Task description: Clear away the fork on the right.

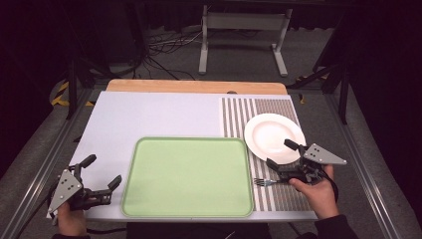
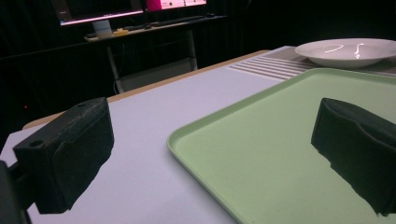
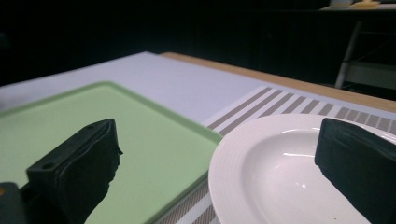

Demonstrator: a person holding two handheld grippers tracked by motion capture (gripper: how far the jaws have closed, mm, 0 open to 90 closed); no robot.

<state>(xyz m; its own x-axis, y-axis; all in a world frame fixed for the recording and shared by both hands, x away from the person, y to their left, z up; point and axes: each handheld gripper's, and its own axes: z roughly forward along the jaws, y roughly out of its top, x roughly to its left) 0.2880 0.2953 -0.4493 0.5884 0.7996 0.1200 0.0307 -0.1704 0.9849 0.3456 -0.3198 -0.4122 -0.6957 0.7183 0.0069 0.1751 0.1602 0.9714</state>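
Right claw point(image 1: 282, 154), jaws spread, hovers at lower right beside the plate point(image 1: 274, 135); the fork point(image 1: 264, 182) lies crosswise just below it.

The room is dark, black at the upper corners of the frame. Grey carpet point(image 1: 239, 55) covers the floor beyond the table, with black cables point(image 1: 166, 42) trailing at upper left. A white metal stand point(image 1: 244, 22) occupies the top centre.
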